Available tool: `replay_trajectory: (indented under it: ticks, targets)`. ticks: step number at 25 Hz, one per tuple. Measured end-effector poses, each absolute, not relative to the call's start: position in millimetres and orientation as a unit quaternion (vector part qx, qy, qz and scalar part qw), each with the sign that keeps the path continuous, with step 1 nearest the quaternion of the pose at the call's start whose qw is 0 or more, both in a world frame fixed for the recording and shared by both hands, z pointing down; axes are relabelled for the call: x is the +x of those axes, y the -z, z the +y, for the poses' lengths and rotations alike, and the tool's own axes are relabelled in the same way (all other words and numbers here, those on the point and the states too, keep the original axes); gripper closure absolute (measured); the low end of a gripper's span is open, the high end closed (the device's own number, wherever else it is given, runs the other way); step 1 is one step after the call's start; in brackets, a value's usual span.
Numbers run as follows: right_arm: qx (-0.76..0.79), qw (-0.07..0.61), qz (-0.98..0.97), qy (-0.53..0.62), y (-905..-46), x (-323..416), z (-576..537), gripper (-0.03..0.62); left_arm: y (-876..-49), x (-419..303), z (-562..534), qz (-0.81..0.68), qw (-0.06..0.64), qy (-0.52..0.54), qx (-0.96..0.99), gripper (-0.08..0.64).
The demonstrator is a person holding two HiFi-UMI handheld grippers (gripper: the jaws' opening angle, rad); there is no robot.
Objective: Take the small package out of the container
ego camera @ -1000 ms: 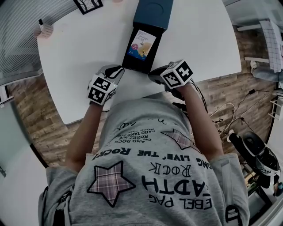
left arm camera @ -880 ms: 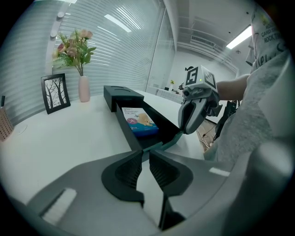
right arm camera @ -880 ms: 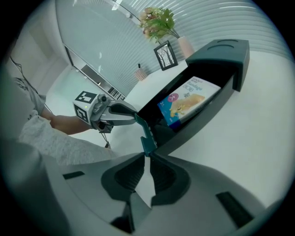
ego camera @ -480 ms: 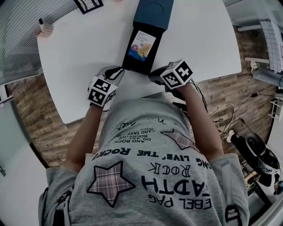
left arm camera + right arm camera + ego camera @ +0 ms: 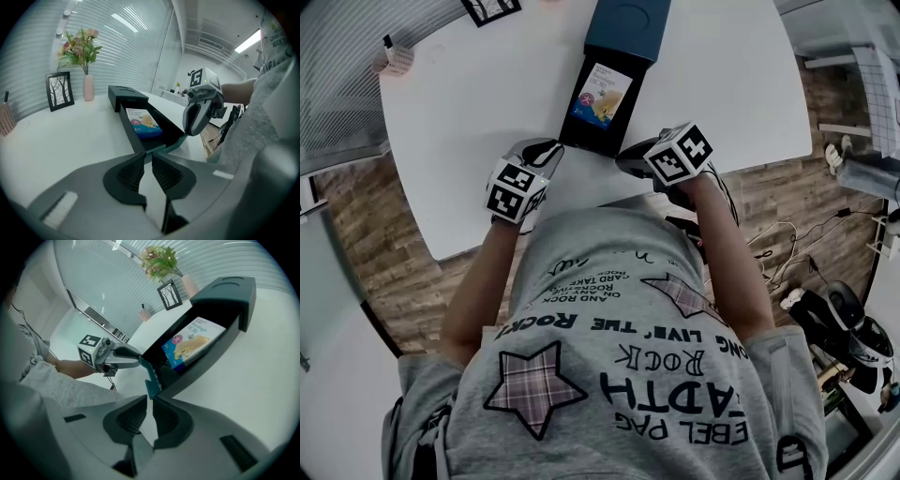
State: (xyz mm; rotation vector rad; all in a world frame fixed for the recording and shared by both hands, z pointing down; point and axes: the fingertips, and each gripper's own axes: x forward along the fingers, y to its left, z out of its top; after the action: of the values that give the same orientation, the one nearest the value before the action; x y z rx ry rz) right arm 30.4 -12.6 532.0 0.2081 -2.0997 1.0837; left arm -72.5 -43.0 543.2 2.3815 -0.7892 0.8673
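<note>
A dark container point(image 5: 628, 23) lies on the white table point(image 5: 469, 122) with its drawer point(image 5: 574, 112) pulled out toward me. In the drawer lies the small blue-and-white package point(image 5: 602, 94), also seen in the left gripper view point(image 5: 143, 125) and the right gripper view point(image 5: 192, 343). A teal flap point(image 5: 151, 376) runs across the drawer's near end. My left gripper point(image 5: 551, 150) sits at the near left corner, my right gripper point(image 5: 630, 159) at the near right corner. Both pairs of jaws are nearly together, and the flap's edge point(image 5: 166, 149) meets their tips.
A framed picture point(image 5: 59, 90) and a vase of flowers point(image 5: 88, 86) stand at the table's far left. A pink pen cup point(image 5: 392, 61) is at the left edge. Beyond the right edge, cables point(image 5: 787, 244) lie on the wooden floor.
</note>
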Motion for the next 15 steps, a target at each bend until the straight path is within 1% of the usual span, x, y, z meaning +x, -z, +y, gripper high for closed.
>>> replay_trajectory:
  ticks: [12, 15]
  targets:
    - [0.106, 0.351, -0.84, -0.401, -509.4, 38.0, -51.6, 0.552, -528.8, -83.8, -51.7, -0.314, 0.248, -0.294, 0.868, 0.503]
    - [0.117, 0.346, -0.846, -0.388, -503.5, 36.6, -68.0, 0.555, -521.8, -87.8, -60.9, -0.326, 0.244, -0.283, 0.869, 0.525]
